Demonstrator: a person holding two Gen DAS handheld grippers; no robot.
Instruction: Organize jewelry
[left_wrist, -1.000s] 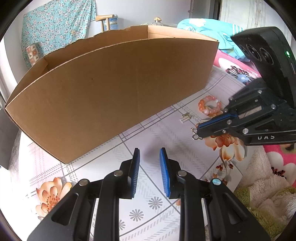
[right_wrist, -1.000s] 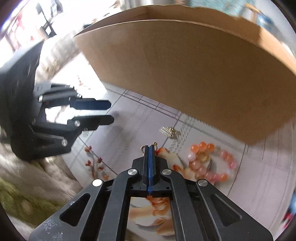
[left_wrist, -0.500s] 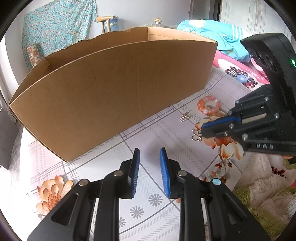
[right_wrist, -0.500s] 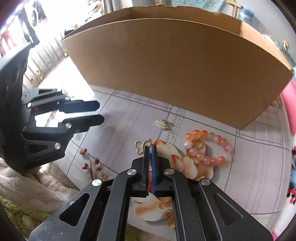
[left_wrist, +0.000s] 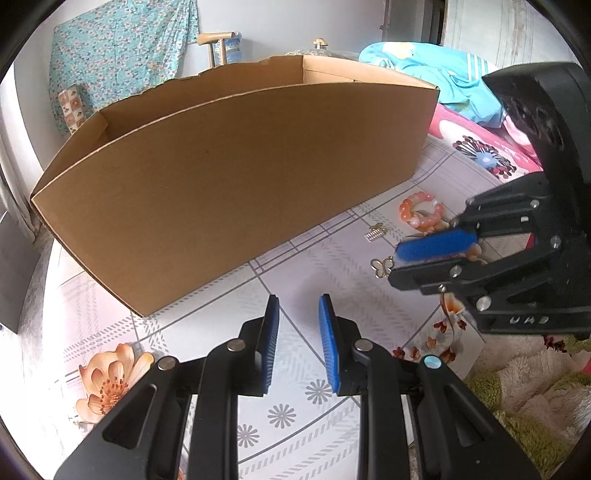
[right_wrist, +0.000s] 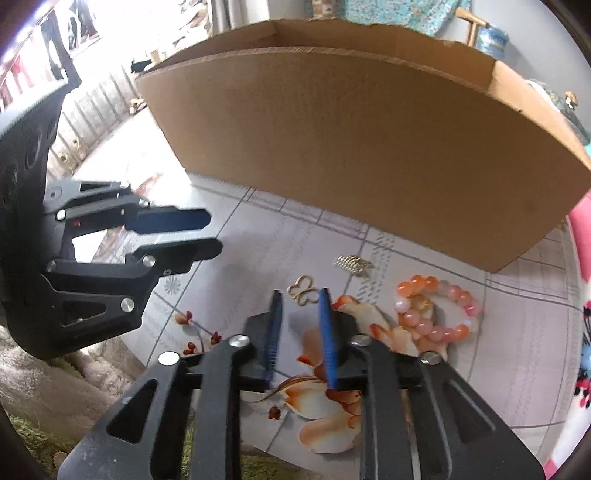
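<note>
The right claw (right_wrist: 298, 295) is hovering with its jaws parted a moderate way and holding nothing, its tips just short of the gold butterfly charm (right_wrist: 303, 291) that is lying flat on the table (right_wrist: 258, 236). The left claw (left_wrist: 297, 301) is waiting alongside, also partly open and gripping nothing. The charm is looking thin, light and stiff, so it is likely to skid on the smooth cloth; pinching across its wings from above seems safest. Just beyond it a small gold comb-like piece (right_wrist: 352, 263) is lying, equally slight. To the right the bead bracelet (right_wrist: 436, 310) is resting, heavier and floppy, best taken across one side of its loop. Counting: one charm, one comb piece, one bracelet. Behind them one open cardboard box (right_wrist: 369, 147) is standing.
</note>
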